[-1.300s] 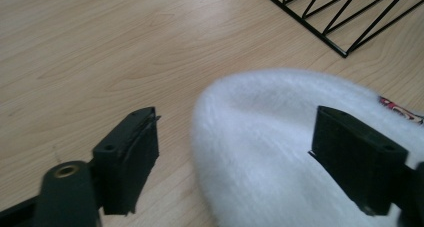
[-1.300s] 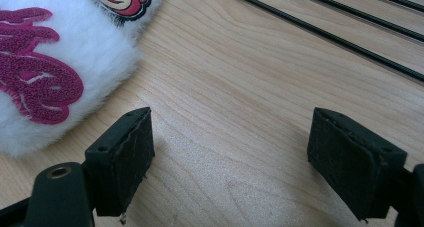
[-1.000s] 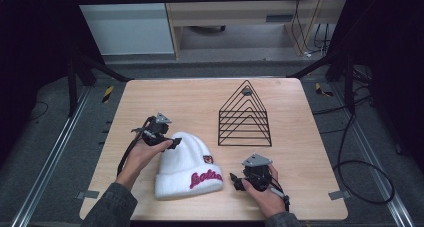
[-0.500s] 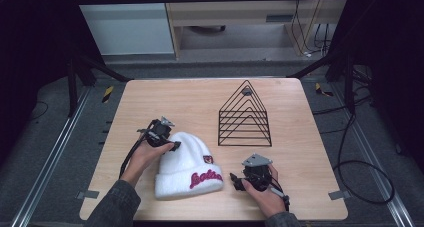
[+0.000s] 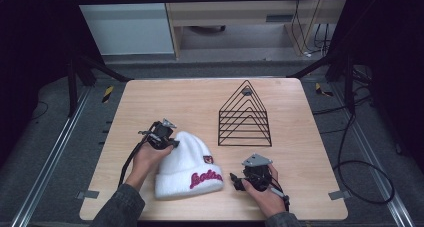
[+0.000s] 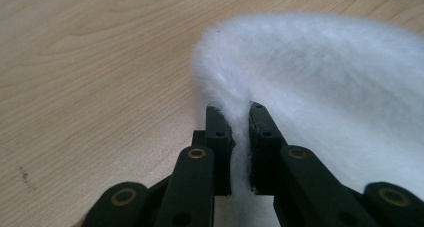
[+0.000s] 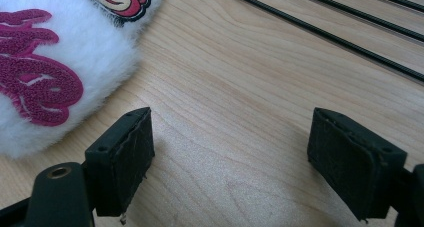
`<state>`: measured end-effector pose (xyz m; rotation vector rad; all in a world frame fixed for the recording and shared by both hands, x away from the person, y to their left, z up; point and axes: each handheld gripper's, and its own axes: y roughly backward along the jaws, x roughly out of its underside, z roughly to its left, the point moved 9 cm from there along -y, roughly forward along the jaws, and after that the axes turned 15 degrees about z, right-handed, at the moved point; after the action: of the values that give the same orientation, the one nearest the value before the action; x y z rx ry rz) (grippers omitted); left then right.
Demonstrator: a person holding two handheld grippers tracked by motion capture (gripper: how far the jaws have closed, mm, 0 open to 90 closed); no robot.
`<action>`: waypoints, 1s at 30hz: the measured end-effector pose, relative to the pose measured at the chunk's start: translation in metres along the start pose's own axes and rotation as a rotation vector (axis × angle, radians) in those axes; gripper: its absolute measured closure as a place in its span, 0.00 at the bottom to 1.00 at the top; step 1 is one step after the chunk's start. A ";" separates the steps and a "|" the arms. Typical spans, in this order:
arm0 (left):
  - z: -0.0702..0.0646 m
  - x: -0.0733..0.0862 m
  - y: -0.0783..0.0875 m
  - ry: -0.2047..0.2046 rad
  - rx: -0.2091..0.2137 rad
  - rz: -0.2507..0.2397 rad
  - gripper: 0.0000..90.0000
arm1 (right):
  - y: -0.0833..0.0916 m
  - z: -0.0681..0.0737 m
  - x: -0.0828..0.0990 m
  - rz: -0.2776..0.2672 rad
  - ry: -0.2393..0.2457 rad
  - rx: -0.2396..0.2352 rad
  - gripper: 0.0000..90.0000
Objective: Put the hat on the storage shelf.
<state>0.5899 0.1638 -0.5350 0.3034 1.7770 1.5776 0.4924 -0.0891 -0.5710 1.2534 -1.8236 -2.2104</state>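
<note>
Hat: white fluffy beanie (image 5: 185, 167) is lying flat on the counter (image 5: 150, 102), near the front edge, left of centre; red script lettering on the cuff is facing the front edge, w/ a small round patch (image 5: 208, 159) above it.
Left claw: left claw (image 6: 235, 118) is being held at the hat's crown end, the side toward the back-left corner; jaws are nearly shut, w/ a thin fold of white pile being pinched between them.
Right claw: right claw (image 7: 230, 162) is being held low over bare wood just right of the cuff; jaws are gaping wide, nothing is being gripped.
Rack: black wire triangle rack (image 5: 245, 114) is standing toward the back-right, well apart from the hat.
Handling (judged): hat is being read as light, soft, floppy; fabric prob. sagging and stretching if lifted by one point. Fur may be slipping out of a shallow pinch, so a deeper bite thru the knit is being favoured. Thick folded cuff is being judged the firmest hold for the 2nd claw.
Hidden/unclear: depth of the left pinch, fur only or knit too, cannot be told. Hat opening and inside are not being shown. Lettering is too small to be read in the high view, cut off in the right gripper view.
</note>
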 end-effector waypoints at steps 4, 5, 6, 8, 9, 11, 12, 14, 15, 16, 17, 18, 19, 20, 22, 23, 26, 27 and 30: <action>-0.007 -0.003 0.024 -0.014 -0.021 -0.080 0.92 | 0.000 0.000 0.000 0.000 0.002 0.001 0.21; -0.011 -0.003 0.030 -0.020 -0.026 -0.100 0.92 | 0.000 0.000 0.000 0.000 0.002 0.000 0.21; -0.014 -0.003 0.037 -0.024 -0.041 -0.127 0.92 | 0.000 0.000 0.000 0.000 0.000 0.000 0.21; -0.023 -0.002 0.049 -0.026 -0.047 -0.189 0.92 | 0.000 0.000 0.000 0.000 0.000 0.000 0.21; -0.028 -0.001 0.055 -0.033 -0.051 -0.216 0.92 | 0.000 0.000 0.000 0.000 0.001 0.000 0.21; -0.034 0.001 0.065 -0.045 -0.065 -0.250 0.93 | 0.000 0.000 0.000 0.000 0.000 0.000 0.21; -0.036 0.002 0.069 -0.051 -0.067 -0.258 0.93 | 0.000 0.000 0.000 0.000 0.000 0.000 0.21; -0.040 0.003 0.077 -0.056 -0.067 -0.275 0.93 | 0.000 0.000 0.000 0.000 0.000 0.000 0.21; -0.041 0.003 0.080 -0.065 -0.069 -0.278 0.93 | 0.000 0.000 0.000 0.000 -0.001 0.000 0.21; -0.043 0.003 0.084 -0.066 -0.065 -0.286 0.93 | 0.000 0.000 0.000 0.001 -0.002 0.000 0.21; -0.045 0.003 0.087 -0.073 -0.057 -0.292 0.93 | 0.000 0.000 0.000 0.000 -0.001 0.000 0.21; -0.047 0.002 0.091 -0.077 -0.052 -0.303 0.93 | 0.000 0.000 0.000 0.000 -0.001 0.000 0.21; -0.051 0.001 0.097 -0.097 -0.059 -0.310 0.93 | 0.000 0.000 0.000 0.000 0.003 0.000 0.21; -0.051 0.001 0.097 -0.097 -0.059 -0.310 0.93 | 0.000 0.000 0.000 0.000 0.003 0.000 0.21; -0.053 -0.002 0.105 -0.114 -0.074 -0.325 0.93 | 0.000 0.000 0.000 0.000 0.000 -0.001 0.21; -0.054 -0.003 0.109 -0.120 -0.076 -0.331 0.93 | 0.000 0.000 0.000 0.000 0.000 0.000 0.21; -0.058 -0.007 0.121 -0.121 -0.073 -0.367 0.93 | 0.000 0.000 0.000 0.000 0.003 0.000 0.21; -0.058 -0.008 0.125 -0.123 -0.072 -0.376 0.93 | 0.000 0.000 0.000 0.000 0.003 0.000 0.21; -0.059 -0.012 0.136 -0.130 -0.097 -0.409 0.93 | 0.000 0.000 0.000 0.000 0.003 0.000 0.21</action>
<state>0.5212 0.1417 -0.4048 -0.0071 1.5403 1.3130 0.4925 -0.0892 -0.5710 1.2563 -1.8229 -2.2076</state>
